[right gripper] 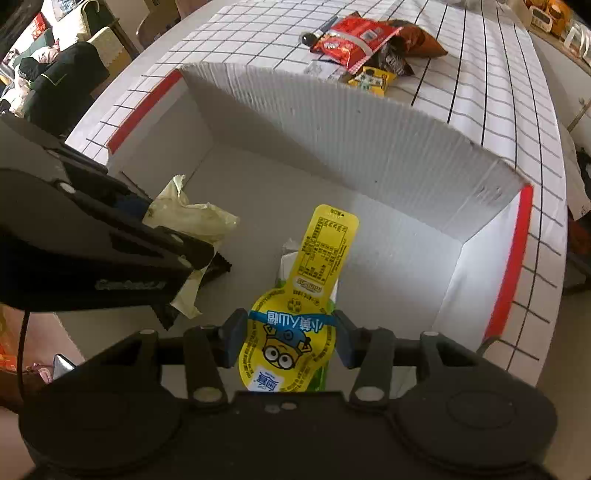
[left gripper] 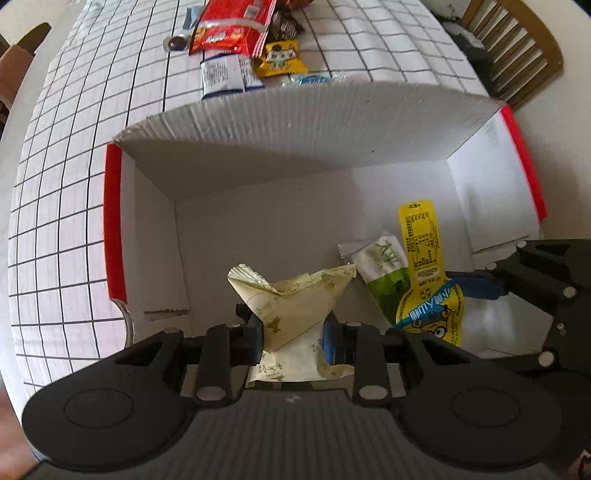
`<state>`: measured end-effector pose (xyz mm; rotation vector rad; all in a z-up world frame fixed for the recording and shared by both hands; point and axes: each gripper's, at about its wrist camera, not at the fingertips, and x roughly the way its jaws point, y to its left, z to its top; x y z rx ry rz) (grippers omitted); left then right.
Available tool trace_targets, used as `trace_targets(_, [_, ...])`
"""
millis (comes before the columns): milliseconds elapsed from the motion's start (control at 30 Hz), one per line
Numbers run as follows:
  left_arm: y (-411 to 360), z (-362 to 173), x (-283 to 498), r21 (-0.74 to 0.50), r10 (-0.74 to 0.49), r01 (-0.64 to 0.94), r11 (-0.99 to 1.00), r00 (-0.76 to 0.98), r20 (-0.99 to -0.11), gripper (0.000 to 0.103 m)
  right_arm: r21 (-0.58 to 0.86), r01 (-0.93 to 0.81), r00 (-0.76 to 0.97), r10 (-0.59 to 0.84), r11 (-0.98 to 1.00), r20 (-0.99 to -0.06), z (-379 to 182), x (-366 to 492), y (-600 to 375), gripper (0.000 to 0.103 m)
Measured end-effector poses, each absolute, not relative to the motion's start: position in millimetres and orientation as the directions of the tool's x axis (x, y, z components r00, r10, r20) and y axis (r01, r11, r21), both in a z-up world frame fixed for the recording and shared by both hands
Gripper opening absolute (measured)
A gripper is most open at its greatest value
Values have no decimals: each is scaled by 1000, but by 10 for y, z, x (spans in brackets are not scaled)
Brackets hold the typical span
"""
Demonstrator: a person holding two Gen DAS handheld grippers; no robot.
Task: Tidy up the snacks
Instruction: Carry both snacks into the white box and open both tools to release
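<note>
From the left wrist, the left claw [left gripper: 291, 332] pinches a cream wrapped snack [left gripper: 295, 299] over the white cardboard box [left gripper: 295, 122], which sits on a bench [left gripper: 74, 184] covered in white cloth with a black grid; a wooden chair [left gripper: 517, 48] stands at the far right. Beyond the box lies a loose pile — a red packet [left gripper: 229, 26] among smaller sweets. From the right wrist, the right claw [right gripper: 286, 339] grips a yellow cartoon pouch [right gripper: 291, 332] inside the box, above a green-and-white packet [right gripper: 288, 266]; dark clothing [right gripper: 62, 74] is heaped at the room's left edge.
</note>
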<state>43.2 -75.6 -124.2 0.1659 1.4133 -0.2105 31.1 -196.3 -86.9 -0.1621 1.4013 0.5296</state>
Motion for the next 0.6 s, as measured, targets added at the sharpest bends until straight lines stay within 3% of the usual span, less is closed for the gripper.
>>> trace_targets(600, [-832, -1406, 401, -17, -50, 270, 963, 113, -992, 29, 209, -425, 50, 254, 880, -966, -956, 311, -1910, 48])
